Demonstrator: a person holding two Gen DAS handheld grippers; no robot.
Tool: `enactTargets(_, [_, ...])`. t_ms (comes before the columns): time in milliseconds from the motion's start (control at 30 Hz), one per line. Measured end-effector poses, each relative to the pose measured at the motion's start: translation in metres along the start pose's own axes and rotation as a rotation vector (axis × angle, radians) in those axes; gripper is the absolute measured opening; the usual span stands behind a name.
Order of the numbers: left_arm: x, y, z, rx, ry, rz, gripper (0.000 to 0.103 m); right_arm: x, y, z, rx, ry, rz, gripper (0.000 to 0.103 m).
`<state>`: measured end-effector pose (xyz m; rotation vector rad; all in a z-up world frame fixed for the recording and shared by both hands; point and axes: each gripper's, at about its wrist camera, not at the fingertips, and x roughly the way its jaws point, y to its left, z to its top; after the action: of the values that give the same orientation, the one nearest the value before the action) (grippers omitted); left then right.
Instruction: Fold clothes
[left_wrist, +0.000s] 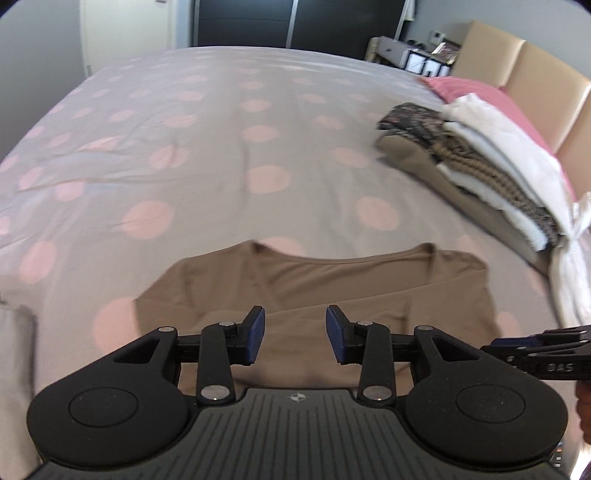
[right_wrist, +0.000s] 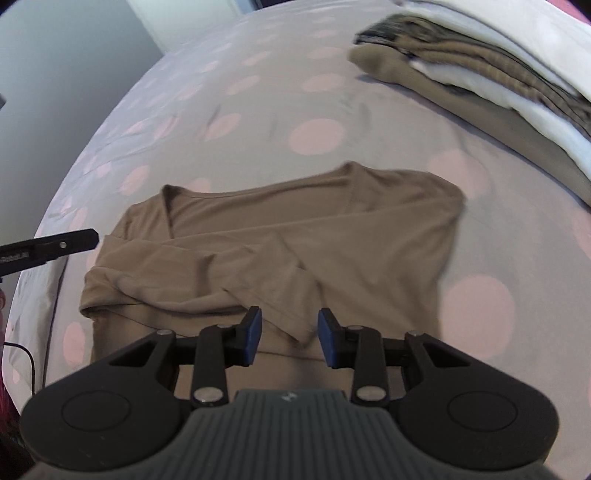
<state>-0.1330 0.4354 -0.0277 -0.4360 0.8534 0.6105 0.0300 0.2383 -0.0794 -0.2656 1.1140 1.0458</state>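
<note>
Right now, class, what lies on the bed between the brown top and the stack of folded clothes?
Nothing: only bare polka-dot bedspread separates the brown top from the stack of folded clothes. The right wrist view shows this best.

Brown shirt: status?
Both hand-held grippers open, left, right, holding nothing. Brown shirt flat on bed, sleeves folded in. Nothing in the way.
</note>
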Motion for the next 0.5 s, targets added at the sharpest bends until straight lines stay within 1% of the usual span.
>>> enactTargets(167, [-0.002, 0.038, -0.009, -0.054, 0.014, 0.108, 0.034, 0.022, 0.033, 0.007, -0.075, 0.011, 0.018, 0.037])
enactTargets(267, [-0.003, 0.06, -0.015, -0.116, 0.032, 0.121, 0.034, 0.038, 0.044, 0.009, -0.095, 0.028, 0.014, 0.038])
enactTargets(333, [-0.002, 0.072, -0.019, -0.143, 0.05, 0.124, 0.034, 0.045, 0.044, 0.009, -0.097, 0.037, -0.004, 0.038])
enactTargets(433, [-0.002, 0.081, -0.027, -0.124, 0.061, 0.155, 0.034, 0.056, 0.043, 0.009, -0.099, 0.051, -0.03, 0.037])
enactTargets(467, [-0.002, 0.083, -0.029, -0.115, 0.064, 0.159, 0.034, 0.06, 0.043, 0.009, -0.099, 0.055, -0.038, 0.032])
enactTargets(500, [-0.002, 0.085, -0.032, -0.106, 0.067, 0.161, 0.034, 0.063, 0.043, 0.009, -0.1, 0.06, -0.047, 0.014])
